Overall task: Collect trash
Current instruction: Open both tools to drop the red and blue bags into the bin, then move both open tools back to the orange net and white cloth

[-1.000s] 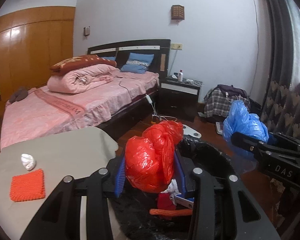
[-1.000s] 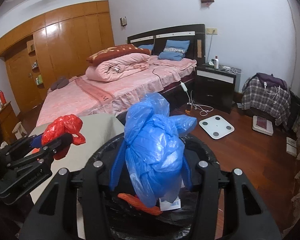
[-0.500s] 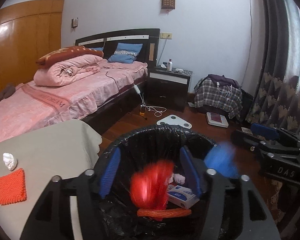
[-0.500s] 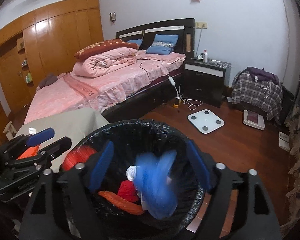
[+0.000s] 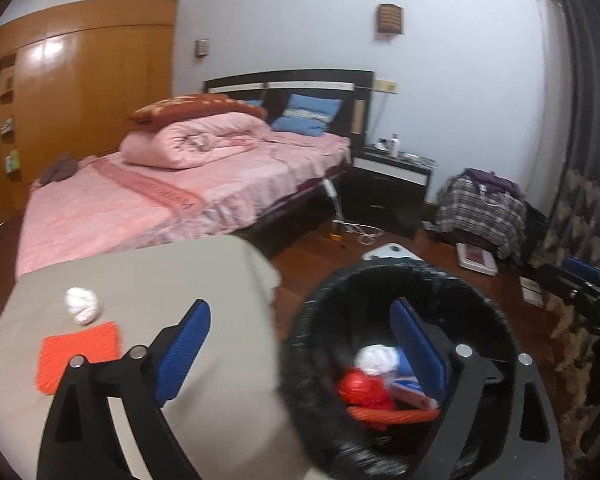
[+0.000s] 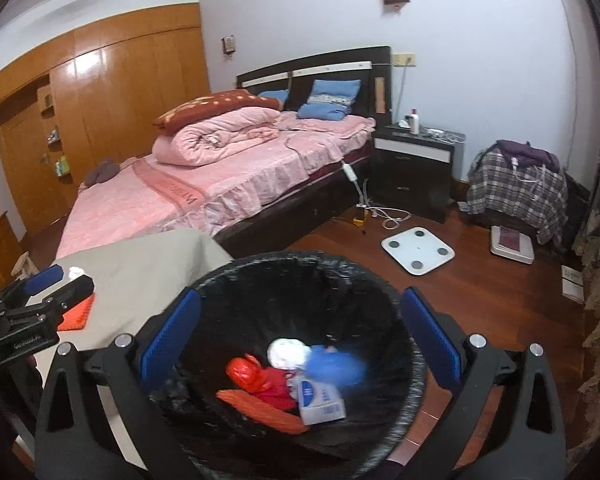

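Most of the collecting looks done. The trash bin (image 6: 300, 360), lined in black, holds a red bag (image 6: 260, 376), a blue bag (image 6: 332, 368), a white wad, an orange strip and a small printed packet, all lying at the bottom.

The right gripper (image 6: 300, 344) hangs over the bin's mouth, its fingers (image 6: 170, 338) opening wide with nothing between them — the blue bag lies below, free of the pads. The left gripper (image 5: 300, 352) is opening too and is empty; it straddles the bin's rim, one finger over the grey bench (image 5: 204, 292), the other over the bin.

What seems left sits on the bench: a crumpled white wad (image 5: 82, 305) just beside an orange square mat (image 5: 80, 356). The wad reads as trash — the mat may or may not be. The left gripper is the nearer one for it.
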